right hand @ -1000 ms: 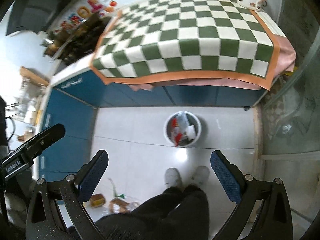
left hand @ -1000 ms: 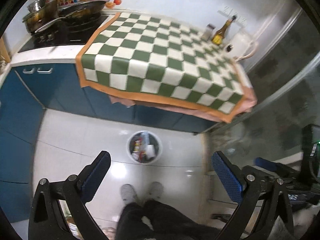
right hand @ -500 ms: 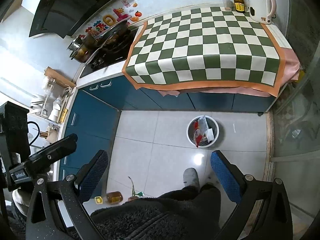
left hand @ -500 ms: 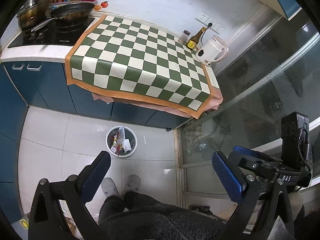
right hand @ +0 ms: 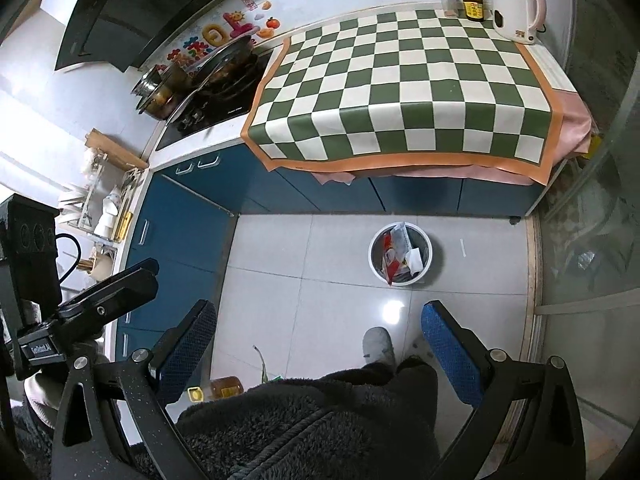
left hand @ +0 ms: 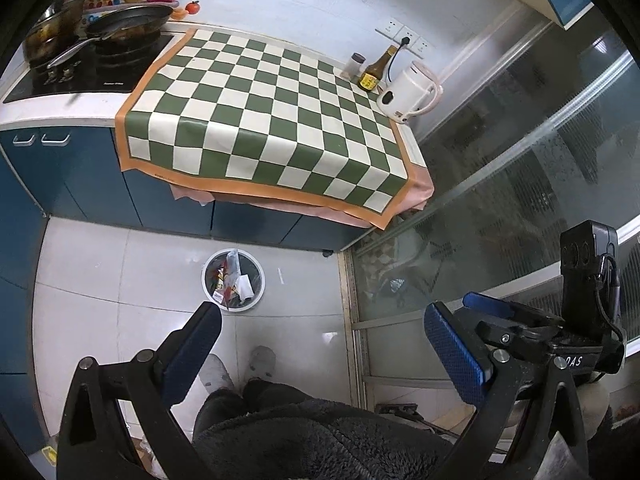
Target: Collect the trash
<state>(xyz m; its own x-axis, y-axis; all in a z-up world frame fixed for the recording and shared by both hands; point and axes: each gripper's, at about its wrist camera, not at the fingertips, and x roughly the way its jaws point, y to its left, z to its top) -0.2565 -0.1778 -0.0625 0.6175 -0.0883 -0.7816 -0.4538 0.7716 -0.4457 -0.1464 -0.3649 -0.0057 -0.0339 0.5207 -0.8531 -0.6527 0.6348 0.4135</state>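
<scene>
A white round trash bin (left hand: 210, 276) stands on the tiled floor below the counter, holding wrappers and crumpled paper; it also shows in the right wrist view (right hand: 374, 260). My left gripper (left hand: 320, 332) is open and empty, held high above the floor and the person's legs. My right gripper (right hand: 320, 332) is open and empty, at a similar height. The right gripper's body shows at the right of the left wrist view (left hand: 560, 332). The green-and-white checkered cloth (left hand: 260, 120) on the counter carries no loose trash.
A white kettle (left hand: 408, 92), a sauce bottle (left hand: 372, 72) and a shaker (left hand: 354, 64) stand at the counter's far right. Pans sit on the stove (left hand: 92, 68). Blue cabinets run below. A glass sliding door (left hand: 520, 200) is to the right. A bottle (right hand: 226, 388) lies on the floor.
Both grippers have risen and pulled back from the bin, so the counter and floor look smaller. Both stay open and empty.
</scene>
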